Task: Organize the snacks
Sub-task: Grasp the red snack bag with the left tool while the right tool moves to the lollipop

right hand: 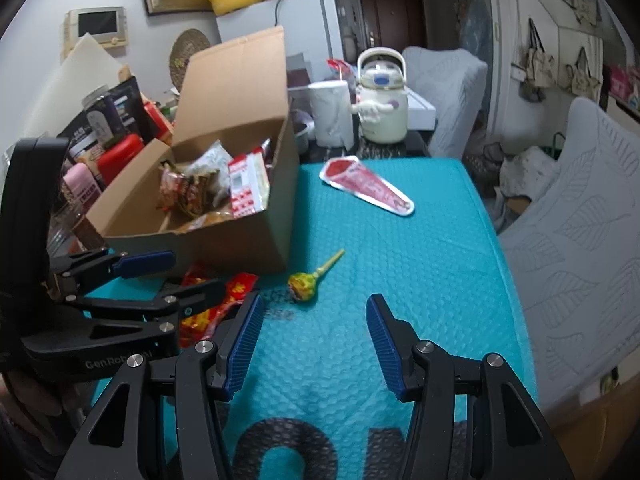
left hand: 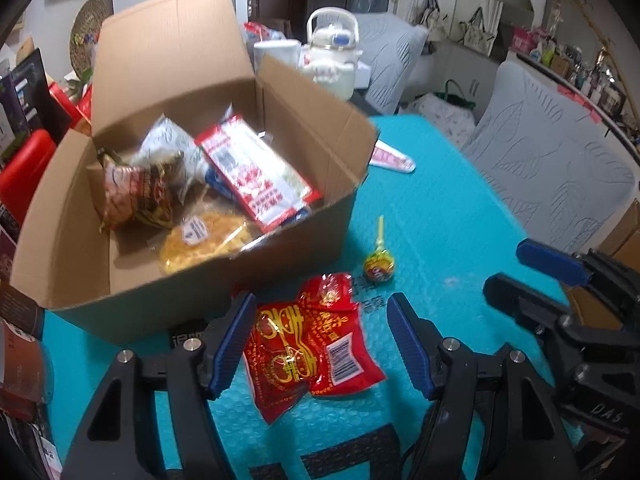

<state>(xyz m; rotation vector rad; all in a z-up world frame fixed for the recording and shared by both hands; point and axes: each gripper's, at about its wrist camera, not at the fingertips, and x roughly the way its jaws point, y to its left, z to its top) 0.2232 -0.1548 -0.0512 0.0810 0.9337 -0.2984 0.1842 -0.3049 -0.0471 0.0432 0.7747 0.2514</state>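
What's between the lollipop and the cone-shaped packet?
Nothing: only bare teal mat separates the lollipop from the cone packet, clearest in the right wrist view.

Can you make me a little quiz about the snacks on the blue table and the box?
1. True or false: the lollipop is inside the cardboard box.
2. Which snack lies between the left gripper fingers: A red packet, B lollipop, C cone-shaped packet?
3. Fill in: the right gripper holds ____.

Key: 1 false, it lies on the table. 2 A. 3 nothing.
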